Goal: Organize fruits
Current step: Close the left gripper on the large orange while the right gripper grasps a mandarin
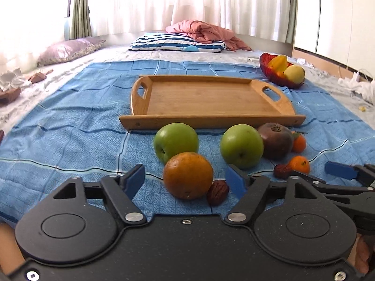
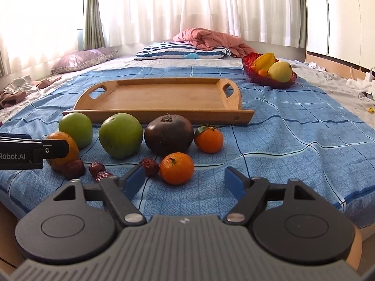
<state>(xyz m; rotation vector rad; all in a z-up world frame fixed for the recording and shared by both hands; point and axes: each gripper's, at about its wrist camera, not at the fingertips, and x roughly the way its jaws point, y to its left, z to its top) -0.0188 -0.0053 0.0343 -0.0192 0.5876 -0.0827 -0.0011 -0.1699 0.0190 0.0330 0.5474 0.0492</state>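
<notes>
Fingers of the left gripper stand apart, an orange between the pads, no contact visible. Right gripper fingers also apart, a mandarin just ahead, untouched. Two green apples, dark persimmon, second mandarin and dried dates cluster near the bed's front edge on a blue cloth. Wooden tray lies just behind them. Red bowl with fruit toward the bed's far right side.
</notes>
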